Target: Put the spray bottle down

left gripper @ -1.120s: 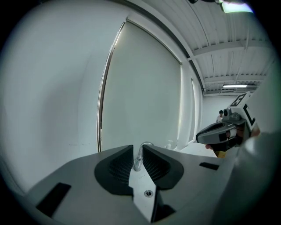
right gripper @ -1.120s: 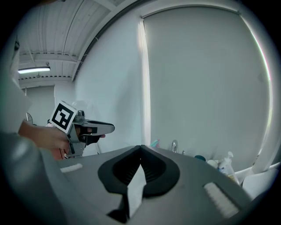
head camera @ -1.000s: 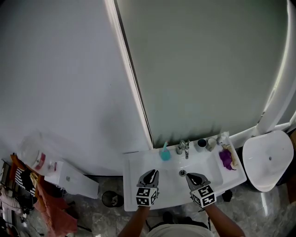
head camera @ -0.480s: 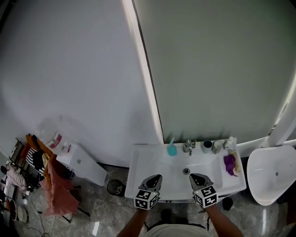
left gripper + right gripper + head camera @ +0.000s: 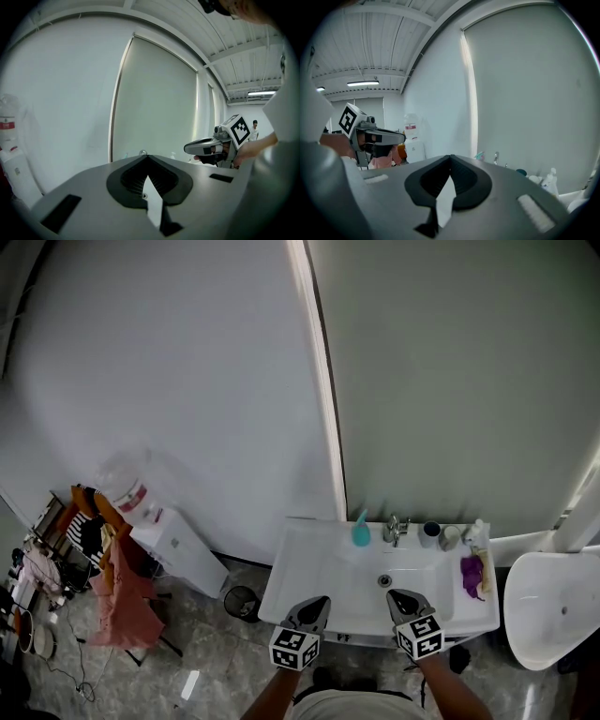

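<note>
Teal spray bottle (image 5: 361, 532) stands on the white sink (image 5: 319, 563); you have drawn back from it. Your left tool (image 5: 313, 606) and right tool (image 5: 401, 600) are pressed together, empty, so the job looks done.

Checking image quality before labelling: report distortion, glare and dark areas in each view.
Head view: wide-angle bending curves the wall strip; small glints on the floor. Left gripper view: black fisheye corners, ceiling lamp bright. Right gripper view: same dark corners, glowing strip light.
</note>
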